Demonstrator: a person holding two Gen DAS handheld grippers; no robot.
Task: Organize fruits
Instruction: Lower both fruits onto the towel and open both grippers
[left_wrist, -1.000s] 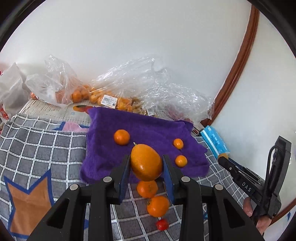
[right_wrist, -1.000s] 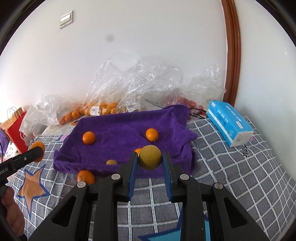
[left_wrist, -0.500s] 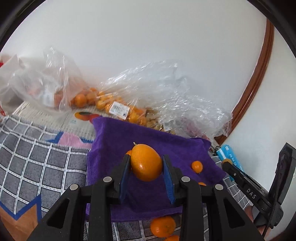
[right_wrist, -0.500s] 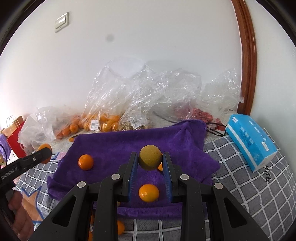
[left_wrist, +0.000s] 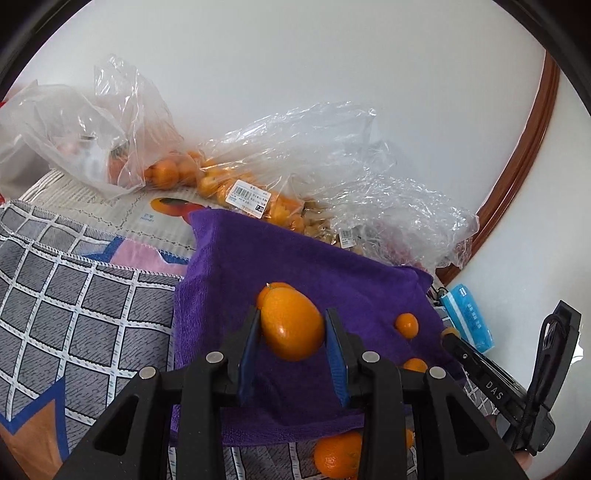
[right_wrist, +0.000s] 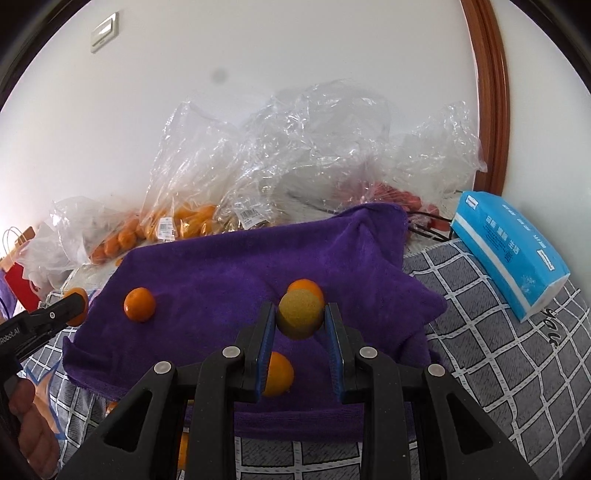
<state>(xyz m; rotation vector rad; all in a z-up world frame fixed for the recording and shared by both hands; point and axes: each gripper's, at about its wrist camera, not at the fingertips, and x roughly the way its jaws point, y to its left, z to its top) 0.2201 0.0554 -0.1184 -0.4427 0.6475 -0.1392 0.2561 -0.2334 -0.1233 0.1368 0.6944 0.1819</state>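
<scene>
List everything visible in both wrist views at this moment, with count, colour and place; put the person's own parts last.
purple towel: one, purple, spread on the checked cover.
checked cover: one, grey with white lines, under the towel.
loose oranges: at least three, orange, on the towel; more off its near edge.
plastic bags: several, clear, along the wall, some holding orange fruit.
tissue pack: one, blue and white, right of the towel.
red paper bag: one, far left.
large orange: one, orange, held in the left gripper.
yellowish fruit: one, dull yellow, held in the right gripper.
</scene>
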